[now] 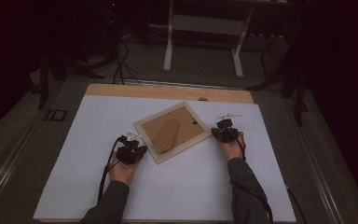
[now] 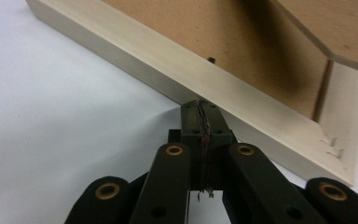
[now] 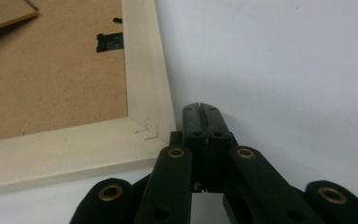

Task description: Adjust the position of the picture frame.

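A pale wooden picture frame [image 1: 145, 139] lies face down on the white sheet, its brown backing [image 1: 189, 123] up and its fold-out stand [image 1: 168, 135] raised a little. My left gripper [image 1: 138, 145] sits at the frame's near-left side. In the left gripper view its jaws [image 2: 201, 105] are shut with nothing between them, their tips against the frame's outer side [image 2: 168, 63]. My right gripper [image 1: 215, 132] rests by the frame's right corner. In the right gripper view it [image 3: 201, 108] is shut and empty, just beside the corner [image 3: 144, 126]; whether it touches the wood is unclear.
The white sheet [image 1: 191, 186] covers most of the wooden table [image 1: 168, 91], with bare room in front of and beside the frame. A small black hanger clip [image 3: 109, 42] sits on the backing. Beyond the table stand the white legs of another table [image 1: 168, 46] and dark floor cables.
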Available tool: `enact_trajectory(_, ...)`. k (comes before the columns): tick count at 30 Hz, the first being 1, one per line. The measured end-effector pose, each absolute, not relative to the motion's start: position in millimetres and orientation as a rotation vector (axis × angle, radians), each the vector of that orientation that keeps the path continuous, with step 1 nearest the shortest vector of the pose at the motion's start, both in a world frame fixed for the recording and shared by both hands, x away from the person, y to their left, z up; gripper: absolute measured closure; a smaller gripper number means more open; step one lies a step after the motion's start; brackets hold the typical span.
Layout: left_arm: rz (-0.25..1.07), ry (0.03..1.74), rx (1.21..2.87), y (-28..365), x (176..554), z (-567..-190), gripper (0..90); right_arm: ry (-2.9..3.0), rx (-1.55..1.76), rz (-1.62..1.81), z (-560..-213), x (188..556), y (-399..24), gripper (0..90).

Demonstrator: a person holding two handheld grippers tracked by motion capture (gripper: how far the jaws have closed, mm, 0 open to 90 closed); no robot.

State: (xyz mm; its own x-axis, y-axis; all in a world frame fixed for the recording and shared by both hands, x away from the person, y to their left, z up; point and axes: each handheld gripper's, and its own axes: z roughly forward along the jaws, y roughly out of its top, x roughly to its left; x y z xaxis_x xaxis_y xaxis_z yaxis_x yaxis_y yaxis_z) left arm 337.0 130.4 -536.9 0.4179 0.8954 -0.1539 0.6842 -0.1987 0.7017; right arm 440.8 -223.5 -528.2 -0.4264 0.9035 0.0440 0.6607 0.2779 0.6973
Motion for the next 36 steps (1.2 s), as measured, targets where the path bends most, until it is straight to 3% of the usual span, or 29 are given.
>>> enact_trajectory(19,0.371,1.341,1.953,132.7,341.0,-536.9,90.0,2.252,1.396,0.876,-524.1,443.4,-217.3,89.9)
enact_trajectory(36,0.312,1.325,1.956,142.7,346.4,-536.8,90.0,2.264,1.426,0.966,-527.2,420.8,-225.6,90.0)
